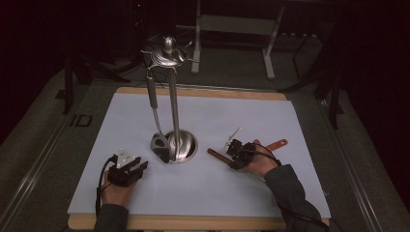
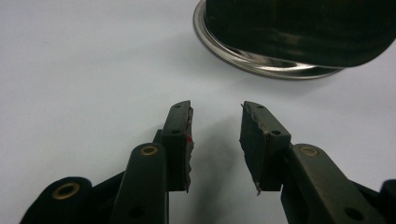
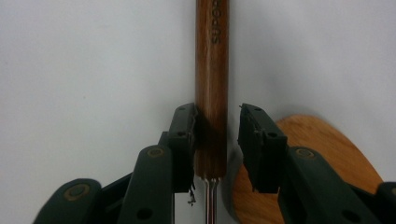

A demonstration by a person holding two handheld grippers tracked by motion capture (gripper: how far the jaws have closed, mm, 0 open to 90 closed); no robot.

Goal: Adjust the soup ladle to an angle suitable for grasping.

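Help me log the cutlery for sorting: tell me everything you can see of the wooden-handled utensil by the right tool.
The wooden-handled utensil has a round, reddish-brown handle with stamped lettering too small to read, and a thin bright metal shank at one end. It lies flat on the white table, between the open jaws of the right tool; one jaw lies against it, the other stands clear. Its working end is hidden. A wooden spatula lies beside it.
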